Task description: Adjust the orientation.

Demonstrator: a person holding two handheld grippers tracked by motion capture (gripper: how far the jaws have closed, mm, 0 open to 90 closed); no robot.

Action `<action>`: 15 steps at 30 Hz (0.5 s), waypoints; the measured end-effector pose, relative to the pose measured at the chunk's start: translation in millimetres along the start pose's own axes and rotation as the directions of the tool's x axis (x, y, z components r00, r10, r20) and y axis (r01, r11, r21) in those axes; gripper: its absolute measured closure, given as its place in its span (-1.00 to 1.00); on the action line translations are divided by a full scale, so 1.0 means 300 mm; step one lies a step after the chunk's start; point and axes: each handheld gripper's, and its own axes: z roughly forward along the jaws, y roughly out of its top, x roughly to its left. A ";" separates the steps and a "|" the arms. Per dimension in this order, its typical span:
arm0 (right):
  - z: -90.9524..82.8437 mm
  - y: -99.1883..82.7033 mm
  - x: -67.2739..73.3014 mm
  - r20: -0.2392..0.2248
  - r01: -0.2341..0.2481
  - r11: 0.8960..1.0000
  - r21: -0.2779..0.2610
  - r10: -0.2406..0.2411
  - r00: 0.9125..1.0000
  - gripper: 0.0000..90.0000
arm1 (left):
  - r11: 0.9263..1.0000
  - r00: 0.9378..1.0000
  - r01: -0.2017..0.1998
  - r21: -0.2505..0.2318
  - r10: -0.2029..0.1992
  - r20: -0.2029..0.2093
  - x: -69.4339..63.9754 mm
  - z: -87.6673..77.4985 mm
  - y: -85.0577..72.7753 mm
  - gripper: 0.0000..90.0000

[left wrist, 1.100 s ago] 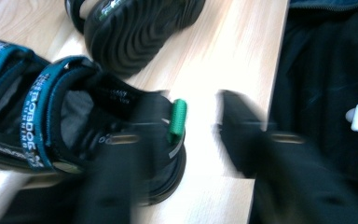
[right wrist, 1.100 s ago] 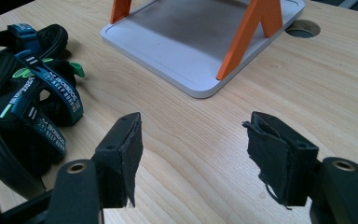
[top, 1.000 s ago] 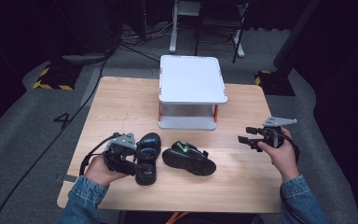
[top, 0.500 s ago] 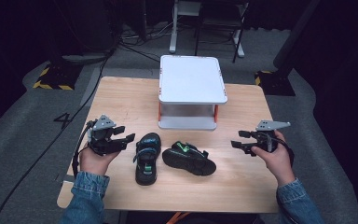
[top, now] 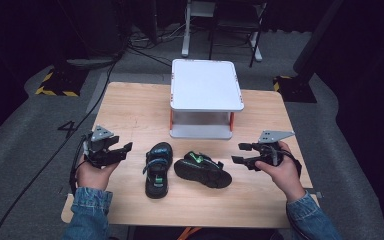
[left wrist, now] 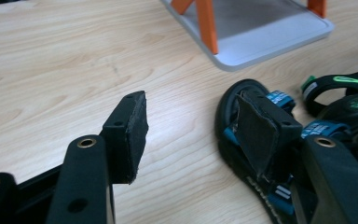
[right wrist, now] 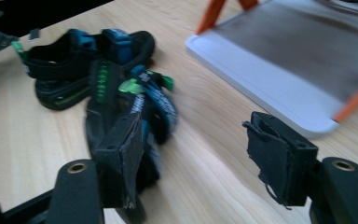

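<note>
Two small black sandals lie at the table's front middle. The one with blue straps (top: 158, 169) (left wrist: 256, 140) (right wrist: 70, 60) points away from me; the one with green trim (top: 202, 170) (right wrist: 130, 116) lies across, to its right. My left gripper (top: 122, 150) (left wrist: 193, 128) hovers open just left of the blue-strapped sandal, nothing between its pads. My right gripper (top: 240, 153) (right wrist: 196, 158) is open too, a short way right of the green-trimmed sandal and pointing at it.
A white two-tier stand with orange legs (top: 206, 85) (left wrist: 261, 37) (right wrist: 307, 65) sits at the table's back middle, behind the sandals. Bare wood lies at the left (top: 125, 115) and right of it. Cables run over the grey floor beyond.
My left gripper has let go of the blue-strapped sandal, pulled back to the left and opened. The right gripper has drifted slightly down and toward the sandals.
</note>
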 end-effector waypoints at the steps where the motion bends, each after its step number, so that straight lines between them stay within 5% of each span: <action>1: 0.010 0.007 0.010 -0.012 0.008 1.000 -0.001 -0.008 1.000 -0.16 | 1.000 1.000 0.008 0.001 -0.008 -0.003 0.005 -0.005 -0.005 -0.03; 8: 0.102 0.040 0.064 -0.087 0.027 1.000 0.012 -0.026 0.996 -0.05 | 1.000 0.999 0.030 0.003 -0.030 -0.022 0.016 -0.027 -0.034 -0.04; 15: 0.228 0.090 0.105 -0.085 0.061 0.998 0.034 -0.058 0.995 0.04 | 0.999 0.998 0.041 0.005 -0.041 -0.037 0.022 -0.047 -0.059 -0.04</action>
